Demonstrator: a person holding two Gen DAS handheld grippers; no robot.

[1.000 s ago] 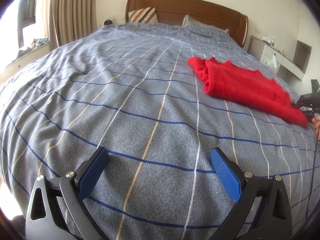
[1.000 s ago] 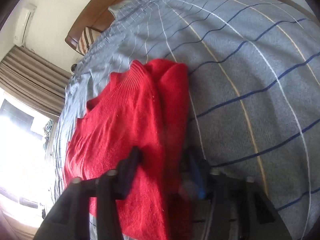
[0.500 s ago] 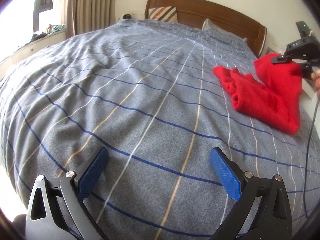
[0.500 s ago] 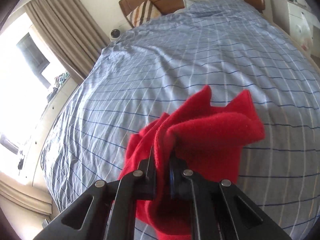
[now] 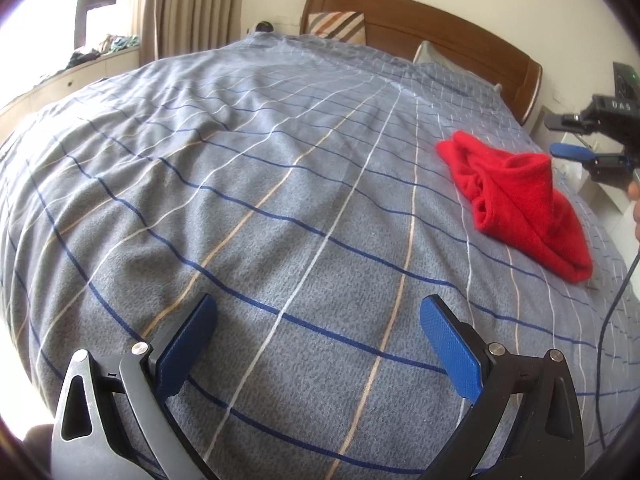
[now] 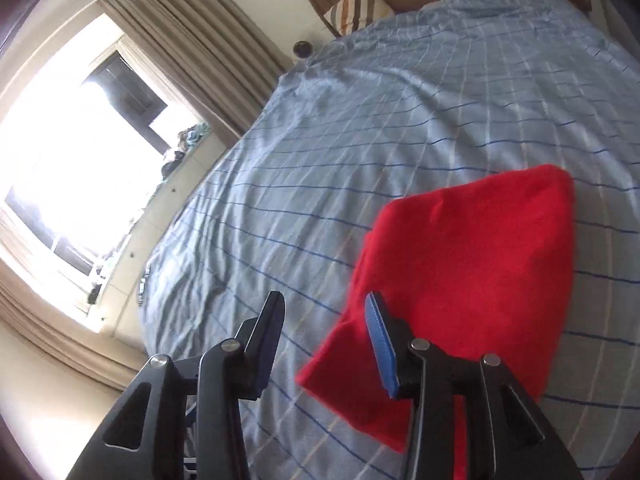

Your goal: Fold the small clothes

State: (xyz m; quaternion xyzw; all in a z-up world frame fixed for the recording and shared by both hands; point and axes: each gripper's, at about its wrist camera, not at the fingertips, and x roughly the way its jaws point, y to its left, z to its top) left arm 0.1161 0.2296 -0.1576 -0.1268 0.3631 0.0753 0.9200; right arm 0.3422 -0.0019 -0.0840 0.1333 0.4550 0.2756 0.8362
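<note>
A red knitted garment (image 5: 520, 196) lies folded over itself on the right side of the grey checked bedspread (image 5: 280, 208). My right gripper (image 5: 560, 137) hovers just beyond the garment's far right edge. In the right wrist view its jaws (image 6: 325, 300) are opening, with only bedspread showing between them. The red garment (image 6: 472, 264) lies below and to the right, partly behind the blue-padded finger (image 6: 380, 344). My left gripper (image 5: 318, 308) stands wide open over bare bedspread near the bed's front, well left of the garment.
A wooden headboard (image 5: 440, 36) with a striped pillow (image 5: 338, 26) closes the far end. Curtains (image 5: 188, 8) and a bright window with a cluttered sill (image 6: 180, 152) line the left side. A black cable (image 5: 616, 304) hangs at the right edge.
The right gripper carried the garment's edge up and over, doubling it, then its jaws parted and the cloth dropped free. The left gripper's view shifted a little sideways.
</note>
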